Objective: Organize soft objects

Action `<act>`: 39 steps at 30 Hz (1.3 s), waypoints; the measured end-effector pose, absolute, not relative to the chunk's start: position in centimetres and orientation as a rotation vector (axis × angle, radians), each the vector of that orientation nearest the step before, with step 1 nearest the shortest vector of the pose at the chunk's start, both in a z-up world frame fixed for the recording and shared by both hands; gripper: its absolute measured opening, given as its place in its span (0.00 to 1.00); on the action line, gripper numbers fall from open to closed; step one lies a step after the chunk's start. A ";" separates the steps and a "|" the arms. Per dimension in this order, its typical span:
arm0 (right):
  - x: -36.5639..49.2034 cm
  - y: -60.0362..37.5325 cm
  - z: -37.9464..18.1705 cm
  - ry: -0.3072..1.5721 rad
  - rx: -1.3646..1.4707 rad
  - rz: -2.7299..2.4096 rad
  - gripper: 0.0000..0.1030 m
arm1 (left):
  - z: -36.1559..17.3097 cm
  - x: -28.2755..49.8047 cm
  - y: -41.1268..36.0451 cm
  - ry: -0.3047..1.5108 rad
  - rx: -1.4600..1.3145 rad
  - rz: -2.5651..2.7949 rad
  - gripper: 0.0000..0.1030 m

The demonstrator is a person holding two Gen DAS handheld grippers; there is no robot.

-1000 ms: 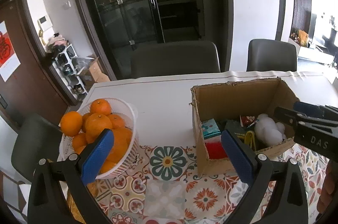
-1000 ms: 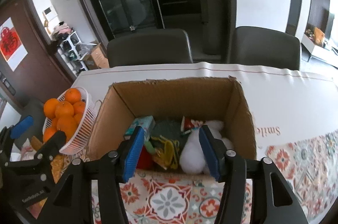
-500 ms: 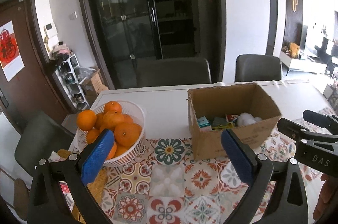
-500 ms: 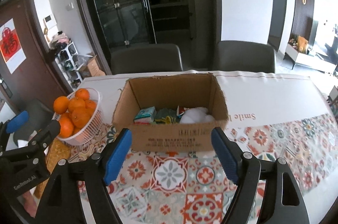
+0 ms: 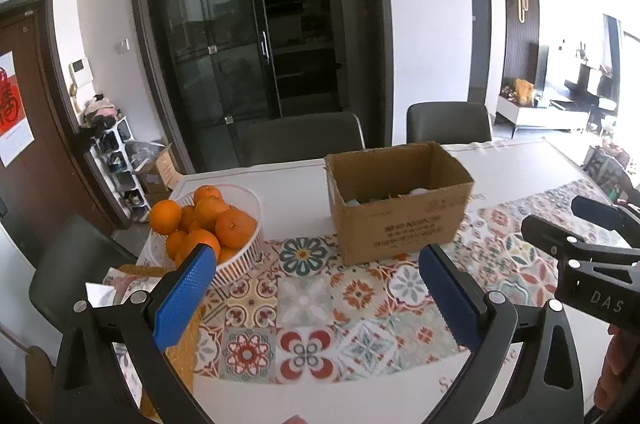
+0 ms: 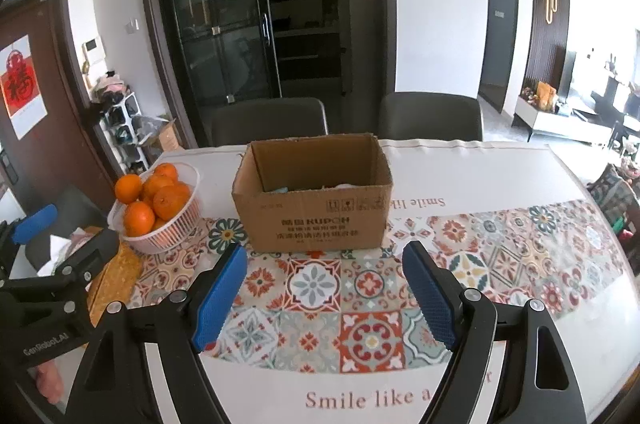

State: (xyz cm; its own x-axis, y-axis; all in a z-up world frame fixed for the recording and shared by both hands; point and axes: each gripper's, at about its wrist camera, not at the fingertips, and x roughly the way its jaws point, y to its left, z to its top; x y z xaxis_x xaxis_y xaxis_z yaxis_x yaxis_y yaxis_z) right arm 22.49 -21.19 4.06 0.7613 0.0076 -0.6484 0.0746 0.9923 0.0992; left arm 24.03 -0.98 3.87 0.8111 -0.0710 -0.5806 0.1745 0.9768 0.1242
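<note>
Right wrist view, cardboard box long side facing camera, opening up, both grippers' jaws wide, nothing held.

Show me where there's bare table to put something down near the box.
Free: the tiled runner between the box and both grippers, and the white cloth right of the box. Crowded: the left side, where the orange basket sits close beside the box, with papers and a yellow mat at that edge.
</note>
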 end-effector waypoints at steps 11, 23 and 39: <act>14.5 -21.8 5.8 0.631 0.082 -0.045 0.79 | 4.5 16.3 -2.0 0.584 0.168 -0.147 1.00; 7.2 -22.6 6.6 0.598 0.088 -0.039 0.79 | 5.3 8.9 -2.7 0.557 0.163 -0.135 1.00; 2.0 -23.1 6.7 0.585 0.100 -0.045 0.79 | 5.5 3.7 -3.0 0.522 0.171 -0.133 1.00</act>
